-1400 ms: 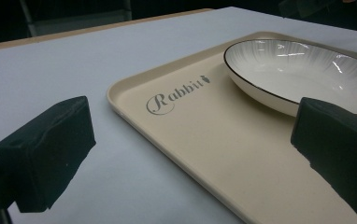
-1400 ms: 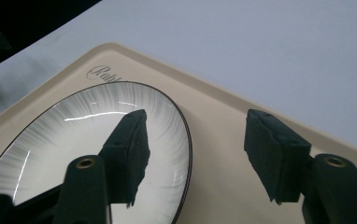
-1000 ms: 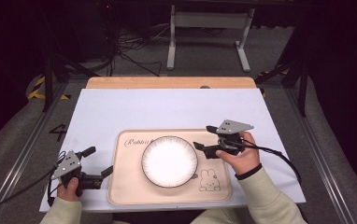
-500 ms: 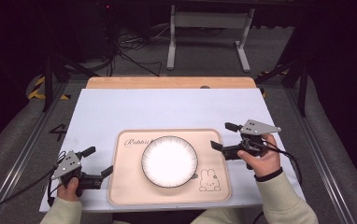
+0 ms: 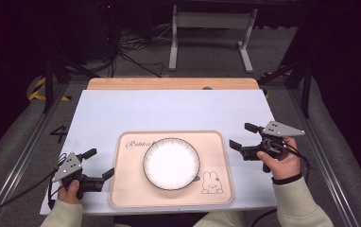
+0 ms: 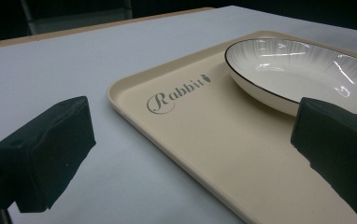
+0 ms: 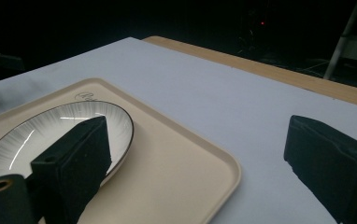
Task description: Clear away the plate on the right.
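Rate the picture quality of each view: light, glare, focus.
High view: table evenly lit, surroundings dark, all fairly sharp. Left gripper view: bright glare streaks on the plate; near jaws soft, the tray lettering crisp. Right gripper view: dimmer, plate streaked with reflections, background black.

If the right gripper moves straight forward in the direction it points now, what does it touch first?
Probably the right edge of the beige tray; the open right gripper points left at it. The plate lies farther on.
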Demonstrator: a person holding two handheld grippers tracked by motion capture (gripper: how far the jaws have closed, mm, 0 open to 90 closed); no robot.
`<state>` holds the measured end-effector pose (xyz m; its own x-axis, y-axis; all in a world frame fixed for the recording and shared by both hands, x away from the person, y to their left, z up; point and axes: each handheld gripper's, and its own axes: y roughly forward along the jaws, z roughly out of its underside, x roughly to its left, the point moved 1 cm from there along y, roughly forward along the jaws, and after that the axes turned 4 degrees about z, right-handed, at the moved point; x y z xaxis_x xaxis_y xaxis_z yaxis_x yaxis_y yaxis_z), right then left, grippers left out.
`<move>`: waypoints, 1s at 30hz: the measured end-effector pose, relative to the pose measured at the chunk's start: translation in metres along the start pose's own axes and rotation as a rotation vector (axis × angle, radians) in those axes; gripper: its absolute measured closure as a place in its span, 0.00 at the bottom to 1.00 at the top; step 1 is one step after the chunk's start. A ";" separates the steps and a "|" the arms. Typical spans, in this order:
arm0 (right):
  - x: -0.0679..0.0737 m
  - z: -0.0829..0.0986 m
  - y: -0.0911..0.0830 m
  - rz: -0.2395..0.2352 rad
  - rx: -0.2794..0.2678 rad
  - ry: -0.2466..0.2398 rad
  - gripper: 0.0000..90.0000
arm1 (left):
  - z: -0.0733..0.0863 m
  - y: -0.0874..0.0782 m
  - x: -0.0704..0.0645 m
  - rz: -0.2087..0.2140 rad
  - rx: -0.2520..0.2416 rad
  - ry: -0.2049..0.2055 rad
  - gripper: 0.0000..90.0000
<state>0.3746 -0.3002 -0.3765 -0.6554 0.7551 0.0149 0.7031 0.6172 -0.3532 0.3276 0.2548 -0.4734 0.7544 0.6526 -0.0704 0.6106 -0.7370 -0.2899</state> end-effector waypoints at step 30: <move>-0.037 0.055 -0.010 0.009 0.020 0.004 0.04 | 0.000 0.000 0.000 0.009 -0.002 0.002 0.00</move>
<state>0.3768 -0.3462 -0.4249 -0.6478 0.7616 0.0157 0.7034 0.6059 -0.3717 0.3272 0.2549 -0.4734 0.7604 0.6455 -0.0710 0.6042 -0.7433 -0.2871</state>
